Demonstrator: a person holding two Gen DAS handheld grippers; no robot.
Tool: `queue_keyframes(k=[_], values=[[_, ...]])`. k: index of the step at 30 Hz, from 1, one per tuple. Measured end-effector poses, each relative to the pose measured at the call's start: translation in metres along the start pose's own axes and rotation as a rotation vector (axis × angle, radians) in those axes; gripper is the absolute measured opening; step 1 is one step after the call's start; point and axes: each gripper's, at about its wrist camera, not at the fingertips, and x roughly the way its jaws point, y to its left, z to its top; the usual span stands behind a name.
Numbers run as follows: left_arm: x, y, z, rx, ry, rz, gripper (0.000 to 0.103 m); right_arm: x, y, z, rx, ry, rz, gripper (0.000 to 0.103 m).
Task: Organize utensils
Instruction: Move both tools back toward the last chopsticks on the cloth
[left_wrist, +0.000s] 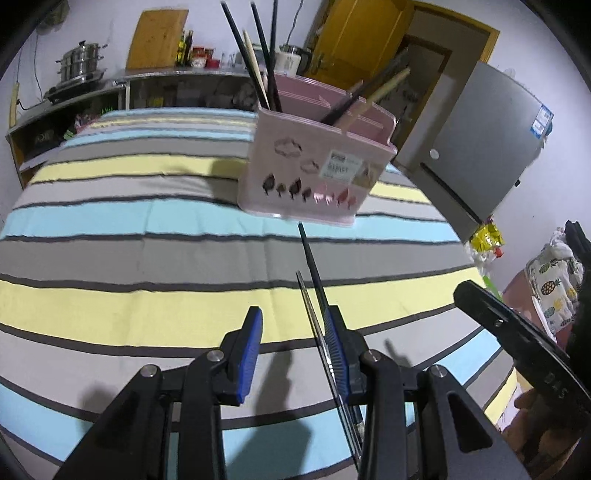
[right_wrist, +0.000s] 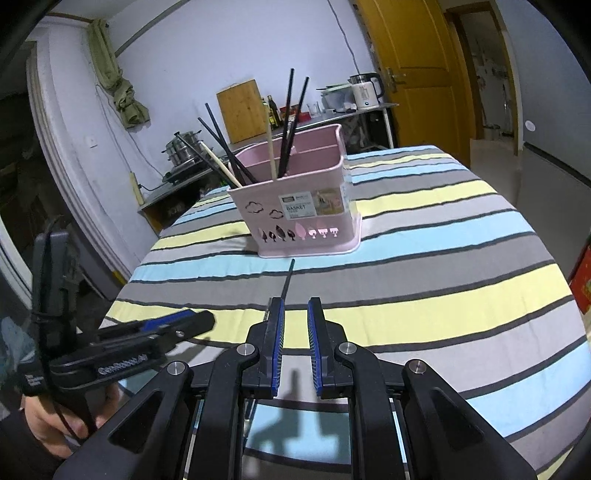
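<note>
Black chopstick (left_wrist: 314, 266) lies on the bench (left_wrist: 110, 229), just in front of the pink utensil basket (left_wrist: 314, 162), tip towards it; most chopsticks (right_wrist: 288, 122) already stand in the basket, so this looks like the last one; left gripper (left_wrist: 295, 354) fingers wide, chopstick beside the right finger, ungripped; right gripper (right_wrist: 294, 347) fingers narrow, empty.

striped tablecloth (right_wrist: 424, 229) over table, pink utensil basket (right_wrist: 306, 218) and dark chopstick (right_wrist: 287, 280) on it
</note>
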Motion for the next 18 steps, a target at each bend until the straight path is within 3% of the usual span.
queue_keyframes(k=[10, 18], values=[[0.040, -0.010, 0.002, 0.005, 0.087, 0.054, 0.036, 0.005, -0.018, -0.005, 0.045, 0.018, -0.003, 0.013], [0.050, -0.022, 0.000, 0.077, 0.075, 0.151, 0.030, 0.009, -0.026, -0.008, 0.066, 0.022, 0.004, 0.013]])
